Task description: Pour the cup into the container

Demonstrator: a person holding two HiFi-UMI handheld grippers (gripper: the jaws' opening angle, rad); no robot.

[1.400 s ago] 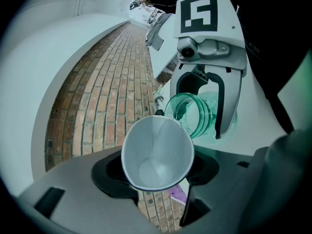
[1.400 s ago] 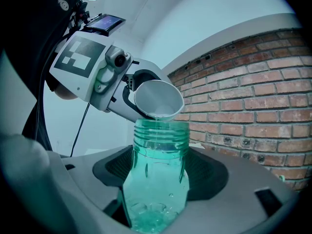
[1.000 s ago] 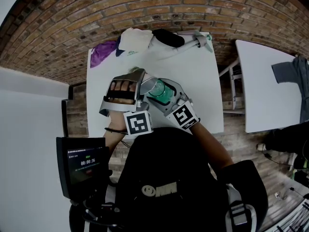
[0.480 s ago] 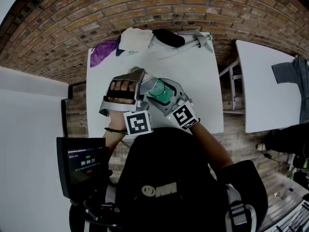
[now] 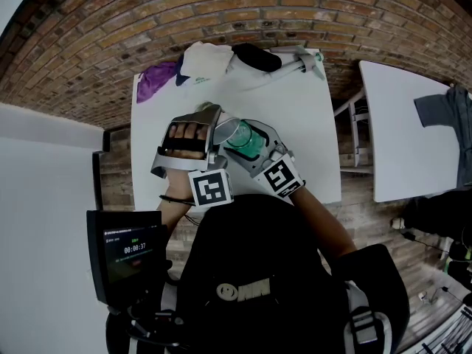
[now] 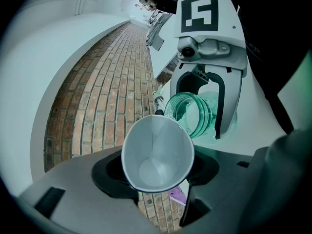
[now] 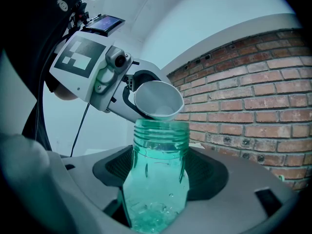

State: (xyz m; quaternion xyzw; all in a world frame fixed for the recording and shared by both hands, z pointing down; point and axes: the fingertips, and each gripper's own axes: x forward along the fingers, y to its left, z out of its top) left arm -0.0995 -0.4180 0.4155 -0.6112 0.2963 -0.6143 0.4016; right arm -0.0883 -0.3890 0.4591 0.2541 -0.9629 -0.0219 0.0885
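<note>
Cup (image 6: 157, 145) is clamped between the jaws of your left gripper (image 6: 156, 179), tilted just above the mouth of the green container (image 7: 158, 145), over the white table (image 5: 302, 124). Its interior shows bare white walls and floor. Its long axis slants: mouth turned back toward you, base down and away. Your right gripper (image 7: 158, 189) clamps the container, neck upward; something clear glistens at its bottom.

Left tongs (image 6: 157, 172) angled down beside right tongs (image 7: 158, 177), both clamped, tips close together
</note>
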